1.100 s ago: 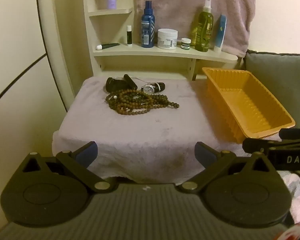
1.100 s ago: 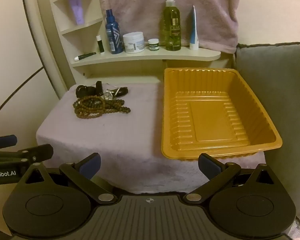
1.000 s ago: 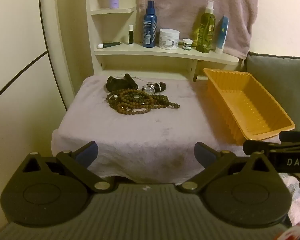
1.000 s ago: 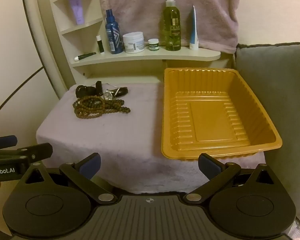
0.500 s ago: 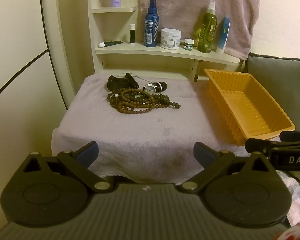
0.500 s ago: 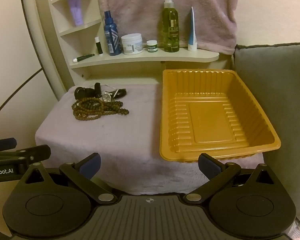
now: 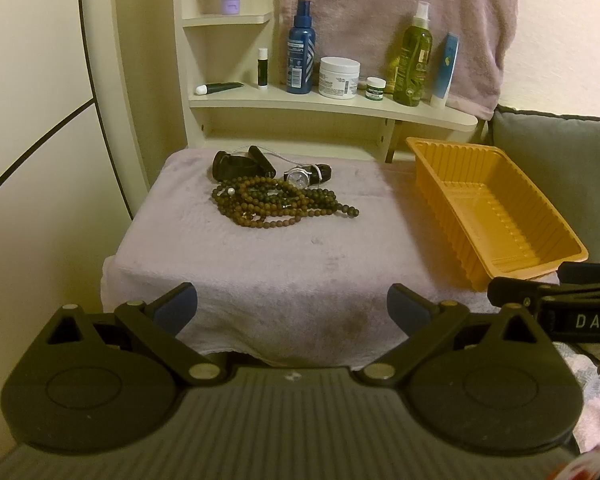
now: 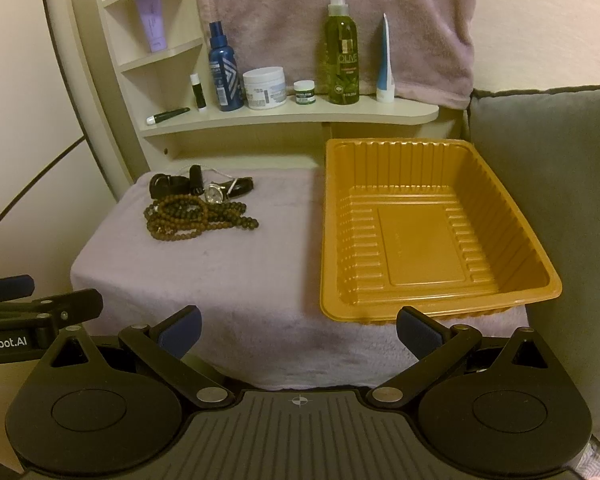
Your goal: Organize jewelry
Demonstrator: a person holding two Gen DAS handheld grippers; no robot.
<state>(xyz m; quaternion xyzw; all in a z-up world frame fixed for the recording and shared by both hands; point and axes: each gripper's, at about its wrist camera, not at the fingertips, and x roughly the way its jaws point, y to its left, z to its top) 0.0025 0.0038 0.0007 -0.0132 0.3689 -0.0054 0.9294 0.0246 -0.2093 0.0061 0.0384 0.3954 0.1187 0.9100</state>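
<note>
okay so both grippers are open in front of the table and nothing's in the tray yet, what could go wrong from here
1. The bead strands lie coiled over one another and against the watch, so a pinch may drag several pieces at once or let loops trail and snag on the plush cover.
2. The orange tray looks light and its near rim seems to sit at the table's front edge; a bump from the open right gripper might tip it.

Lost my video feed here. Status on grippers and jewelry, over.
Left gripper open, empty. Right gripper open, empty. Beads and watch on towel, tray empty. Path clear.
</note>
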